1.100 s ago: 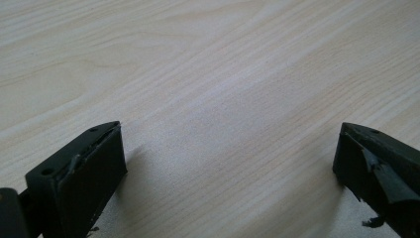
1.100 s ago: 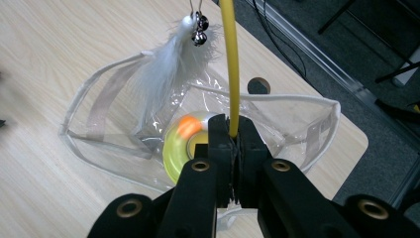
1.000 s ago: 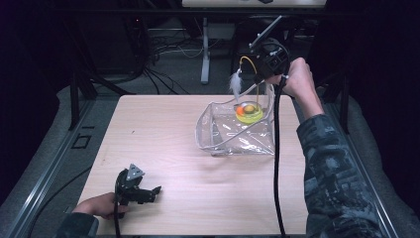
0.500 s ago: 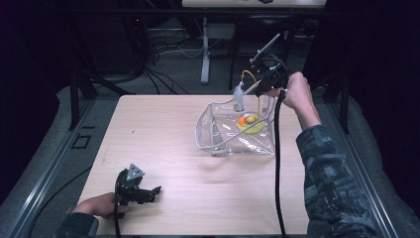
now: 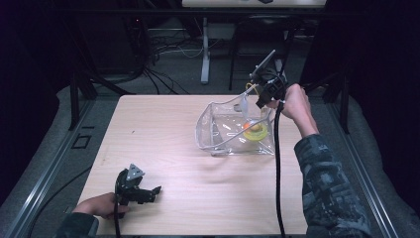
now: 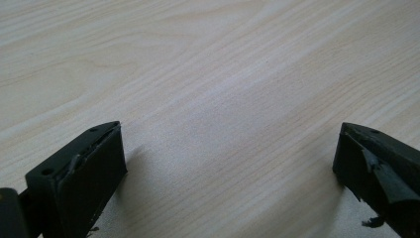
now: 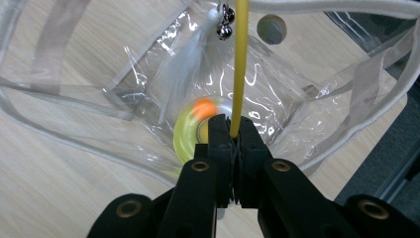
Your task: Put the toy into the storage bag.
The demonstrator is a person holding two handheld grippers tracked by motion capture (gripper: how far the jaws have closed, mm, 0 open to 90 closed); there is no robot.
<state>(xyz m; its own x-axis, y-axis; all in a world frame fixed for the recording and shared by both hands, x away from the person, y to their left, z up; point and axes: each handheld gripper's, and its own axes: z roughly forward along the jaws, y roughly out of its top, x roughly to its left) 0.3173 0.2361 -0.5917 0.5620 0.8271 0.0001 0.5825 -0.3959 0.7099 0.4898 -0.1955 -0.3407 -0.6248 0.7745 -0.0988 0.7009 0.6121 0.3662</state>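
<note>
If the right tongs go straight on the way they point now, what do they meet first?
Probably the yellow ring lying in the clear bag; the right tongs, shut on a yellow stick, point down into it. Depth is uncertain.

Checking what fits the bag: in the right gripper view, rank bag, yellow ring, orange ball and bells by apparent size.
1. bag
2. yellow ring
3. orange ball
4. bells; they hang nearer the camera, so their last place is unsure.

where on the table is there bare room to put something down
The whole left half of the table is bare, from the clear bag down to the left gripper. The near strip below the bag is free too. The far right corner is crowded: bag, right gripper, cable.
</note>
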